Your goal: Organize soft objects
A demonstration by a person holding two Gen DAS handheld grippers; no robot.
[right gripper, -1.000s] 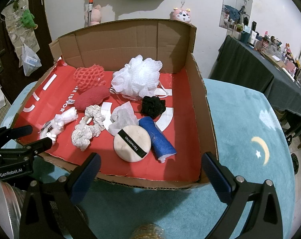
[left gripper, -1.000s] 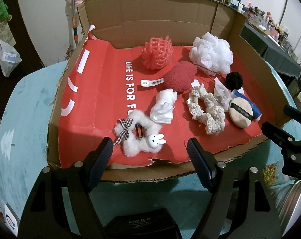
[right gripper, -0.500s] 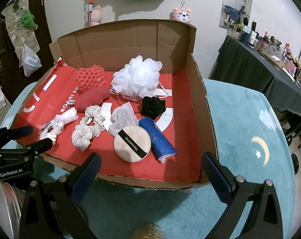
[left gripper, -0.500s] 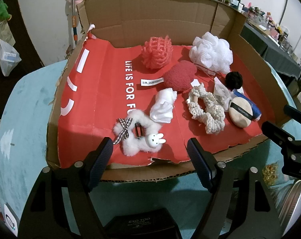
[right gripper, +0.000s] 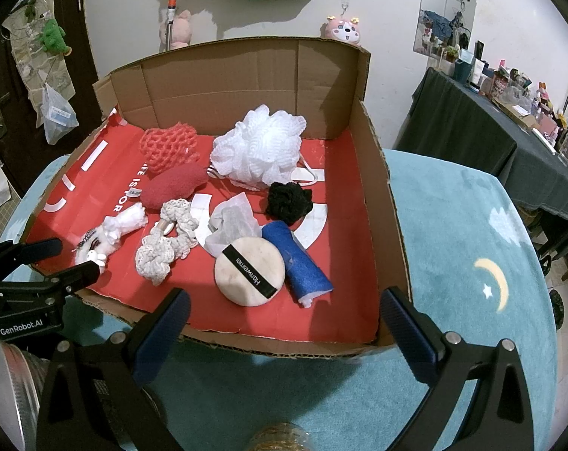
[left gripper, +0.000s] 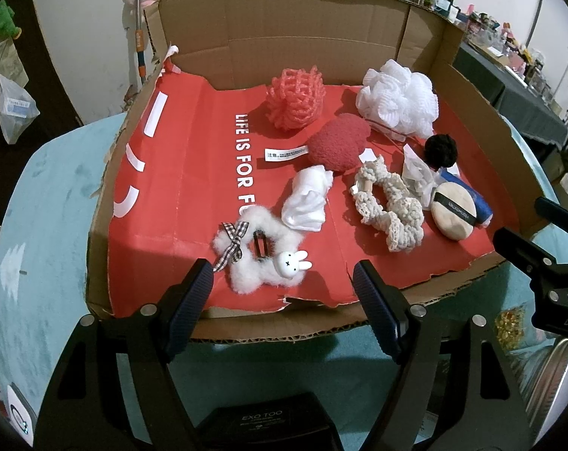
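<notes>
A shallow cardboard box (left gripper: 302, 26) (right gripper: 396, 248) with a red liner holds several soft things. A fluffy white scrunchie with a rabbit charm (left gripper: 261, 251) (right gripper: 96, 251) lies nearest my left gripper (left gripper: 284, 293), which hovers open and empty just outside the front wall. Farther in are a white cloth roll (left gripper: 308, 199), a cream crochet scrunchie (left gripper: 393, 206) (right gripper: 167, 244), a red pad (left gripper: 338, 143), a coral mesh puff (left gripper: 295, 97) and a white bath puff (left gripper: 396, 97) (right gripper: 261, 146). My right gripper (right gripper: 284, 319) is open in front of a round powder puff (right gripper: 250, 270), a blue roll (right gripper: 299, 263) and a black pom (right gripper: 289, 197).
The box sits on a teal rug-like cover (right gripper: 471, 233) with a moon print. A metal lid (right gripper: 5, 376) lies between the two grippers at the front. A dark cluttered table (right gripper: 509, 127) stands at the right and bags hang on the left wall.
</notes>
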